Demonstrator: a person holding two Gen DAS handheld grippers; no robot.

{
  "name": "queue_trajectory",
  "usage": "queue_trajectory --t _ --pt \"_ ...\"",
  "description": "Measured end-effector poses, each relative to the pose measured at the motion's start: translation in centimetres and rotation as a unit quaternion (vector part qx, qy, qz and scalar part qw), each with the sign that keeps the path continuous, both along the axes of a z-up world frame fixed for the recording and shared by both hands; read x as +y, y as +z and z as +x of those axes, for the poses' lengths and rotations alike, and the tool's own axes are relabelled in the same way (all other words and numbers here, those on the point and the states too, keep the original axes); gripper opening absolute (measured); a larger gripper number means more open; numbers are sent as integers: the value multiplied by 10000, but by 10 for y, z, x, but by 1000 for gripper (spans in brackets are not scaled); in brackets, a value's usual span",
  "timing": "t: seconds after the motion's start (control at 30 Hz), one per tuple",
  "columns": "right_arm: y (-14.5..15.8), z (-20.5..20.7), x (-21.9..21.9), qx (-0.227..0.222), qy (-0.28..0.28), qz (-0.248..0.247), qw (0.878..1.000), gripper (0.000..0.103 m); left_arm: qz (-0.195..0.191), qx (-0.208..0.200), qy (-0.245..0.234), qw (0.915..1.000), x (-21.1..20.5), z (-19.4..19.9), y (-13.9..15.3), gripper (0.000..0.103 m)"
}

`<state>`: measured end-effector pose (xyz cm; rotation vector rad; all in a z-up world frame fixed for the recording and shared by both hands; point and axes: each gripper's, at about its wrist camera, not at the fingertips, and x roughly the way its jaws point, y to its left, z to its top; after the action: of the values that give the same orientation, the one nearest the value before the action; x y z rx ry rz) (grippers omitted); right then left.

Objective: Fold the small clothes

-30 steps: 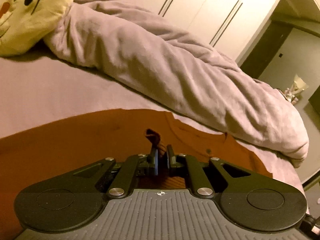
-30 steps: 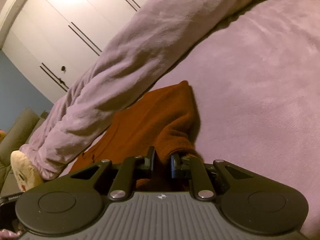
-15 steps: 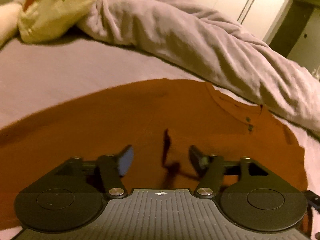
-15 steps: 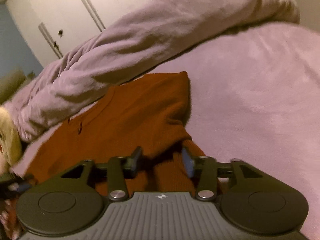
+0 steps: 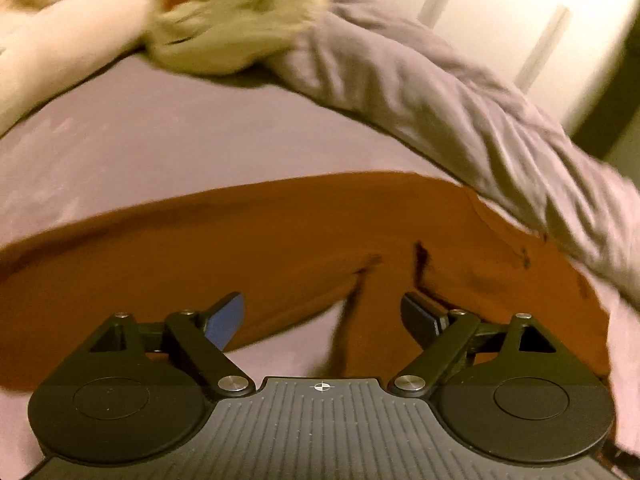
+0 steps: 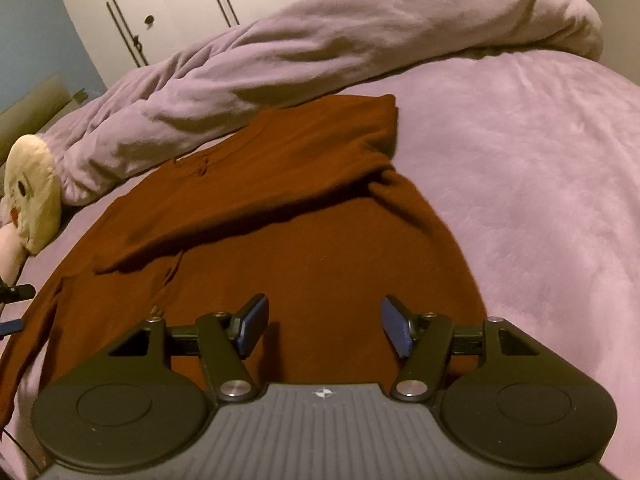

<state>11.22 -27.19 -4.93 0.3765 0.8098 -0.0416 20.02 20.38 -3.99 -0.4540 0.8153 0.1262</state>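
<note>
Rust-orange top (image 6: pixel 320 216) lying on the lilac bed (image 6: pixel 540 184), left gripper (image 5: pixel 322 316) and right gripper (image 6: pixel 324 326) having just been opening, jaws now standing wide, gripping nothing, rumpled blanket (image 6: pixel 320 40) lying far behind.

The left wrist view is motion-blurred: the plush toy (image 5: pixel 236 16) and duvet (image 5: pixel 460 120) smear, and the toy's pale limb runs off the left edge. The shirt (image 5: pixel 240 248) is cut by that edge and hidden below by the gripper body. In the right wrist view the shirt's near hem lies behind the gripper body, and two small dark objects (image 6: pixel 12 308) at the left edge are cut off, too small to identify.
</note>
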Motion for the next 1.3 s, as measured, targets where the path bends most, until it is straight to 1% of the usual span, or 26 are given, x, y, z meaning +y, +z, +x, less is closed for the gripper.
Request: queue_trajectory --t 0.1,0.17,0.2,0.27,0.3,0.37,0.43,0.53,0.57,0.6,0.67,0.7,0.73,0.77,0.8,0.83,0.87,0.9,0.93,0.97,1.0,1.03,1.07,1.17,1.23,1.3 --pt "4 -10 8 -2 84 46 10000 67 -436 -107 624 9970 35 -36 -10 91" --pt "4 -14 13 -15 124 64 9999 68 -766 -234 1158 9900 63 -66 -20 91" --pt "3 -16 15 20 163 58 9998 68 -874 -302 1428 9854 76 -80 -25 91" --pt "1 -20 20 80 228 19 9997 69 -997 -269 1944 9755 102 -106 -35 88" --pt "0 -20 22 88 249 -14 9997 70 -1085 -269 2101 9713 112 -114 -38 85" --pt "1 -20 26 94 272 -76 9996 70 -1272 -313 2394 9621 127 -129 -43 83" --pt "2 -18 27 84 259 -23 9996 70 -1491 -373 2680 9511 140 -141 -48 82" --pt "4 -12 28 41 197 83 9998 71 -1845 -575 2901 9373 150 -142 -57 79" --pt "3 -11 29 43 185 104 9998 71 -1920 -560 2996 9329 152 -141 -60 75" --pt "3 -10 30 50 179 113 9998 71 -2021 -572 3111 9269 154 -140 -63 72" --pt "3 -8 33 51 188 131 9997 71 -2252 -757 3332 9124 157 -141 -69 70" --pt "4 -8 33 36 202 151 9997 71 -2384 -729 3467 9042 160 -146 -71 66" --pt "5 -9 33 31 220 164 9996 72 -2467 -734 3543 8990 161 -148 -71 65" --pt "5 -9 33 33 239 164 9996 72 -2506 -753 3582 8962 162 -150 -71 64" --pt "6 -9 32 20 248 160 9996 72 -2499 -744 3580 8966 162 -150 -72 63" --pt "7 -10 31 -2 254 161 9995 72 -2451 -742 3546 8992 161 -151 -71 63" --pt "7 -10 30 -21 254 173 9995 72 -2389 -746 3511 9023 162 -154 -71 59" --pt "7 -10 29 -38 235 186 9995 72 -2342 -732 3519 9033 163 -154 -72 50" --pt "6 -10 28 -41 214 196 9996 72 -2350 -726 3572 9011 165 -155 -73 43" --pt "5 -9 27 -24 195 206 9996 72 -2378 -731 3623 8982 167 -156 -73 24" --pt "5 -8 27 -7 172 216 9996 72 -2378 -706 3662 8969 170 -155 -72 9" --pt "4 -8 27 -8 160 238 9996 72 -2308 -702 3656 8990 171 -156 -68 9" --pt "5 -9 28 -26 173 248 9995 72 -2184 -758 3557 9056 171 -153 -61 9" --pt "7 -11 30 -89 214 213 9995 72 -1667 -1001 3128 9297 164 -137 -31 9" --pt "7 -11 27 -110 174 285 9994 72 -1235 -1216 2683 9476 150 -119 -3 9" --pt "7 -12 24 -130 107 407 9990 72 -908 -1441 2198 9606 127 -99 26 9"
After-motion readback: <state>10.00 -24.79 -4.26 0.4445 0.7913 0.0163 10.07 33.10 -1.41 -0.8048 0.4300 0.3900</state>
